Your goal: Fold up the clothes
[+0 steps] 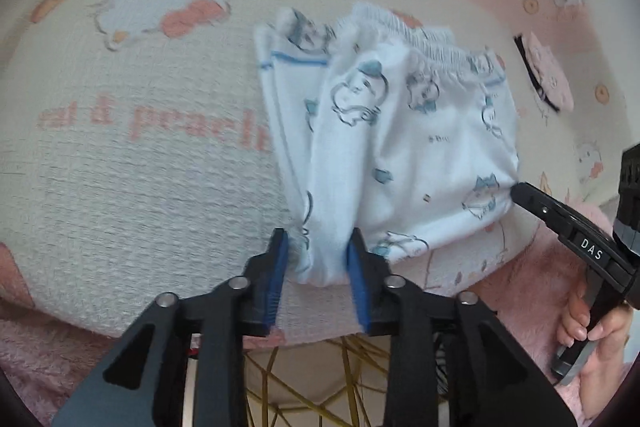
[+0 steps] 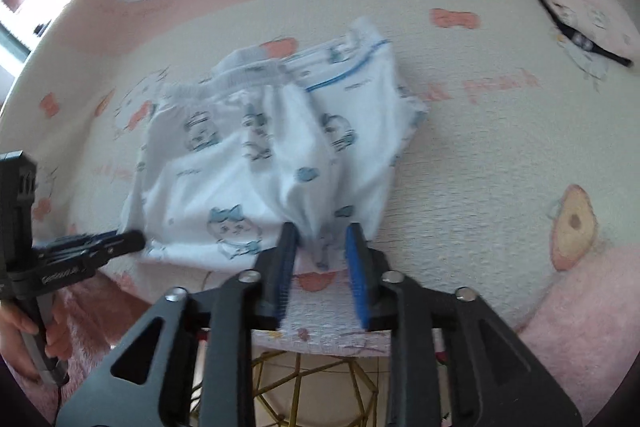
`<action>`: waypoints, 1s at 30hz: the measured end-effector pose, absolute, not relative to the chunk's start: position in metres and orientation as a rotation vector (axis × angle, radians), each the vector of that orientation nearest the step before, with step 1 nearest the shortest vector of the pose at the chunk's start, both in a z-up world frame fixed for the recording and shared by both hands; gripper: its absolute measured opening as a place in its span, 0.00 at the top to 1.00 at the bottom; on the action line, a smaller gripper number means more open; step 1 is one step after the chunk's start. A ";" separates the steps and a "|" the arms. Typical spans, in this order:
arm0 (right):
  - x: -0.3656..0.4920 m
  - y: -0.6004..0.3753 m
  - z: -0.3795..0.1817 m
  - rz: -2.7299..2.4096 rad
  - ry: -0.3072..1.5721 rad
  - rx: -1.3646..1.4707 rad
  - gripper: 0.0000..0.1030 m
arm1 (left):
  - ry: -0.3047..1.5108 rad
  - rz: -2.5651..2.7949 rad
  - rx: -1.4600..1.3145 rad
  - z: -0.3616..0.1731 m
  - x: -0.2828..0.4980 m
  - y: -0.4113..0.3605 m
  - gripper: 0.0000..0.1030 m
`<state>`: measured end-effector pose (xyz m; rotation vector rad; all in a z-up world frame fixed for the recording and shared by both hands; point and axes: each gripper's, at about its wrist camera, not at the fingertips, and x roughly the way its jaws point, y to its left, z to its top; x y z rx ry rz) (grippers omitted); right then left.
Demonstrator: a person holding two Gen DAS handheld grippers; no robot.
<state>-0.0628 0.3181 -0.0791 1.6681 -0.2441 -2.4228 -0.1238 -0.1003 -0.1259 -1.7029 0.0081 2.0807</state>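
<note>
A small white garment (image 1: pixel 420 147) (image 2: pixel 240 167) with blue cartoon prints and an elastic waistband lies bunched on the cream and pink cat-print cover (image 1: pixel 120 187) (image 2: pixel 480 167). My left gripper (image 1: pixel 318 239) stands at the garment's near edge, open, with a rolled fold of the cloth between its blue pads. My right gripper (image 2: pixel 321 231) is also open, and a pinched-up peak of the cloth stands loose between its pads with gaps on both sides. Each gripper shows in the other's view: the right gripper (image 1: pixel 524 193) touches the garment's right corner, the left gripper (image 2: pixel 132 239) its left corner.
A folded pink printed garment (image 1: pixel 546 75) (image 2: pixel 580 11) with a black strip lies at the far right of the cover. Pink fluffy fabric (image 1: pixel 520 287) (image 2: pixel 580 307) borders the near edge. Below the edge shows a gold wire frame (image 1: pixel 300 387). A hand (image 1: pixel 592 323) (image 2: pixel 24 327) holds each handle.
</note>
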 end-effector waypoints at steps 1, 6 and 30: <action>-0.063 0.320 -0.075 -2.455 -0.232 1.658 0.69 | 0.046 2.114 -1.664 -0.117 -0.122 -0.096 0.69; -0.066 0.313 -0.069 -2.479 -0.158 1.619 0.67 | 0.151 2.169 -1.458 -0.085 -0.112 -0.069 0.69; -0.052 0.333 -0.062 -2.490 -0.087 1.592 0.59 | 0.369 1.997 -1.463 -0.097 -0.111 -0.015 0.66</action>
